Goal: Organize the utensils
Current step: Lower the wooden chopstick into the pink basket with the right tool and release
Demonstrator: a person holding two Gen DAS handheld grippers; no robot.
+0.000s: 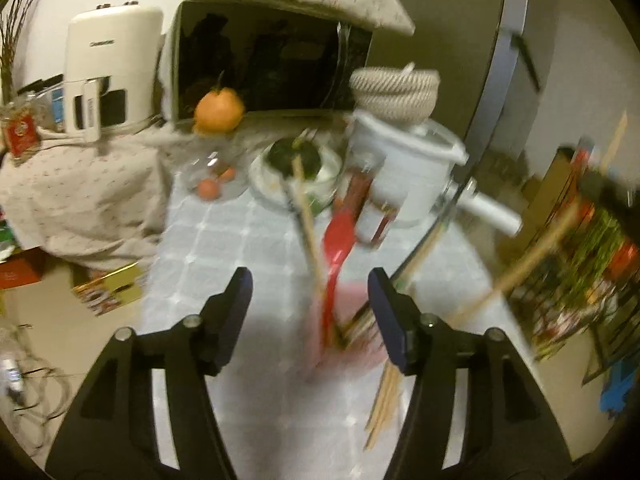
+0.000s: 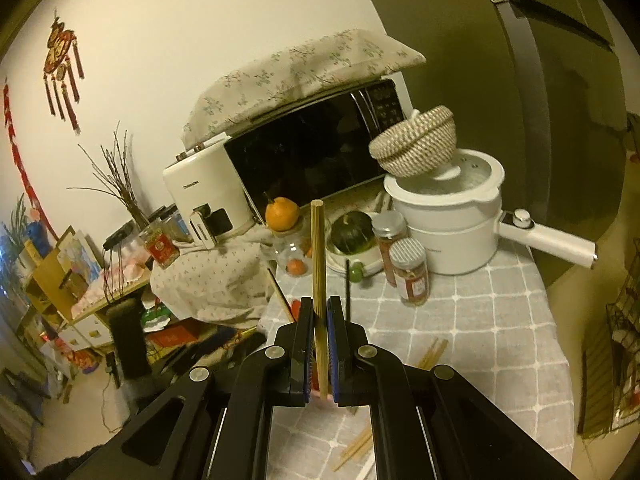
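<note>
A grey checked tablecloth [image 2: 480, 320] covers the table, with a microwave [image 2: 312, 152], a white pot [image 2: 452, 216] and two spice jars [image 2: 408, 276] at the back. The right gripper [image 2: 320, 344] is clamped on one upright wooden chopstick [image 2: 318, 248]. More loose chopsticks [image 2: 432, 354] lie on the cloth near it. In the blurred left view, the left gripper [image 1: 310, 312] stands apart around a pink cup [image 1: 348, 336] holding a red spoon [image 1: 336, 256] and wooden sticks; its pads seem not to touch the cup.
</note>
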